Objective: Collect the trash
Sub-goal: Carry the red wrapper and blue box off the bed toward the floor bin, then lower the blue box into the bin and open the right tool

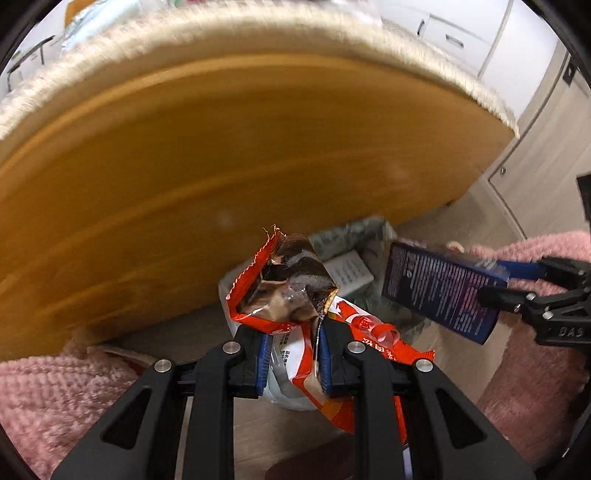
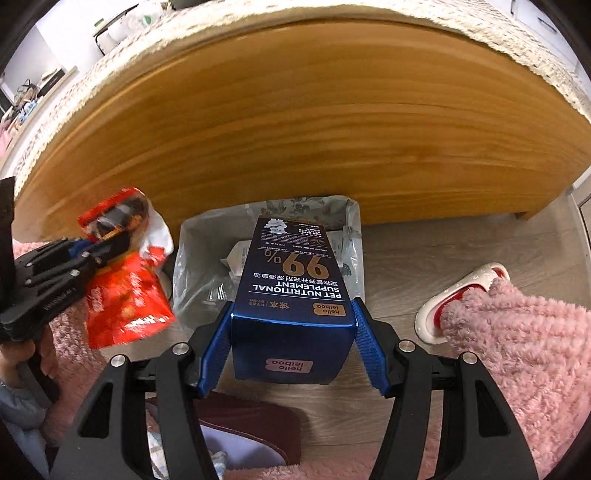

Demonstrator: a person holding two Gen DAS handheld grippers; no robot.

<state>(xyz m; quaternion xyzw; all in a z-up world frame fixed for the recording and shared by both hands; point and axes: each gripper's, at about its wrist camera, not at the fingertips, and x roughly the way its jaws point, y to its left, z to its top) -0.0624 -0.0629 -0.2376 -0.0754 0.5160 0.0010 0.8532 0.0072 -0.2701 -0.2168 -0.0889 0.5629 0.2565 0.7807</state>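
Observation:
My left gripper [image 1: 293, 354] is shut on a crumpled red and white snack wrapper [image 1: 291, 291] with a shiny foil inside; the wrapper hangs just left of the bin. That left gripper [image 2: 98, 245] and wrapper [image 2: 125, 295] also show in the right wrist view. My right gripper [image 2: 291, 336] is shut on a dark blue pet supplement box [image 2: 291, 288], held right over a small trash bin [image 2: 192, 258] lined with a clear bag, which holds some white packaging. From the left wrist view the box [image 1: 439, 288] and right gripper [image 1: 517, 291] hang at the right, above the bin [image 1: 351, 236].
A wooden bed frame [image 2: 295, 122] with a cream fleece cover [image 2: 221, 33] rises right behind the bin. A person's pink fleece legs [image 2: 517, 350] flank the bin on both sides, one foot in a white and red slipper [image 2: 461, 291]. Grey wood floor [image 2: 424, 240] lies to the right.

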